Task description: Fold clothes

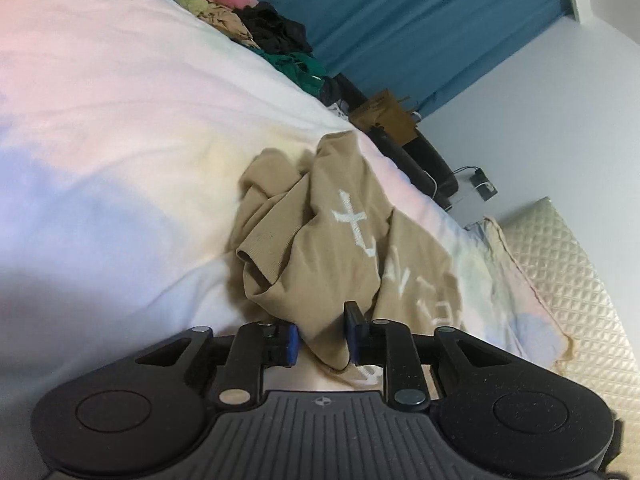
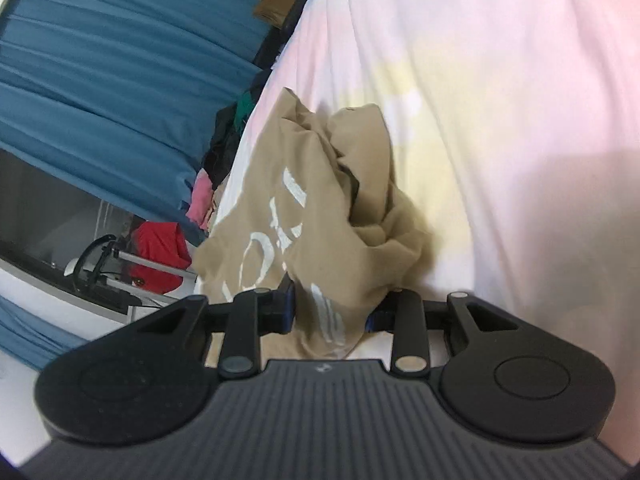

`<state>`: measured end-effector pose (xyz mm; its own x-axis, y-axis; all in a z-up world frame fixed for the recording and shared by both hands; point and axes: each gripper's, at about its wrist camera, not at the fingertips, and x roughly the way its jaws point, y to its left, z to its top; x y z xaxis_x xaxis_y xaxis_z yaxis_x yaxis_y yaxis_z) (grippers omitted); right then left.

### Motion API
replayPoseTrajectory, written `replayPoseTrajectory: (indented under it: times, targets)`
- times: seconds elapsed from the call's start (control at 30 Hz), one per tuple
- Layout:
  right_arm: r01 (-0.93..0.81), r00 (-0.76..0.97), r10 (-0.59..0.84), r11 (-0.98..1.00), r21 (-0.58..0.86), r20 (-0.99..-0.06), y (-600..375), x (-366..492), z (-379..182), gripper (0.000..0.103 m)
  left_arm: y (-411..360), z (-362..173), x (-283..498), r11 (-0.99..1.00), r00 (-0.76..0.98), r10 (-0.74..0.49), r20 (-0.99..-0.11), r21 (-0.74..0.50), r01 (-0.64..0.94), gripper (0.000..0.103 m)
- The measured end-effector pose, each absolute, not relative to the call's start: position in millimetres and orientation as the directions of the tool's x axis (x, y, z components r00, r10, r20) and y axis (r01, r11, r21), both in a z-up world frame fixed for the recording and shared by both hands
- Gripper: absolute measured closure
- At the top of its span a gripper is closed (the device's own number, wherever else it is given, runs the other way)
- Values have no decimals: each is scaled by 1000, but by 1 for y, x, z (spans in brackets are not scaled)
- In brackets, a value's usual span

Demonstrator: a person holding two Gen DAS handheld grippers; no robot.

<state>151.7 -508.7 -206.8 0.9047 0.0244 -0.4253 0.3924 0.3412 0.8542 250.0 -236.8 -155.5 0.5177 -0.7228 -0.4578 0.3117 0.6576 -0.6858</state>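
A white bedsheet (image 1: pixel 120 140) with faint pink, yellow and blue tints covered the bed and filled most of both views. Behind the bed hung a blue curtain (image 1: pixel 420 20), pleated from top to bottom. A quilted cream cover (image 1: pixel 568 272) lay at the edge of the bed in the left wrist view. Along the far side of the sheet sat a pile of clothes (image 1: pixel 248 20) in pink, tan, black and green. The tan shirt (image 1: pixel 340 248), printed with a white cross and white letters, lay crumpled on the sheet, bunched up at one side, with its near part running toward both cameras. The left gripper (image 1: pixel 322 340) stood partly open, its blue-padded fingers (image 1: pixel 354 336) on either side of a fold of the shirt, and whether they actually pinched it could not be told. The right gripper (image 2: pixel 330 308) was also partly open with a hanging part of the shirt between its fingers; its right finger was mostly hidden by cloth, so the grip could not be judged.
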Motion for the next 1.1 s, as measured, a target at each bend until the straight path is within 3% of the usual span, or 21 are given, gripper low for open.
replayPoseTrajectory:
  times: [0.1, 0.23, 0.4, 0.57, 0.63, 0.67, 0.7, 0.77, 1.1]
  targets:
    - [415, 897, 38, 271, 869, -440, -513, 149, -204, 67, -238, -148, 253, 679, 513, -704, -490, -676, 286, 73]
    - [507, 848, 76, 172, 845, -524, -516, 142, -192, 65, -241, -117, 255, 744, 512, -650, -562, -609, 275, 51]
    - [529, 814, 63, 330, 782, -577, -503, 129, -137, 65, -226, -67, 214, 799, 551, -595, -585, -502, 330, 43]
    - [470, 838, 20, 481, 740, -545, -487, 97, -80, 64, -220, -18, 173, 812, 602, -580, -549, -447, 375, 22]
    - [447, 850, -12, 545, 709, -527, -478, 85, -57, 41, -215, 1, 155, 819, 627, -572, -529, -417, 395, 17]
    - [434, 859, -36, 578, 691, -510, -474, 77, -43, 14, -213, 11, 146, 822, 639, -568, -518, -401, 405, 11]
    - [423, 869, -59, 604, 675, -492, -469, 67, -32, 5, -211, 20, 137, 825, 651, -564, -507, -386, 414, 8]
    - [396, 884, -89, 665, 633, -460, -459, 58, -9, 7, -207, 39, 119, 830, 675, -557, -485, -354, 431, 1]
    - [292, 930, -148, 853, 433, -336, -403, 2, 59, 7, -180, 116, 35, 853, 775, -521, -359, -196, 483, 0]
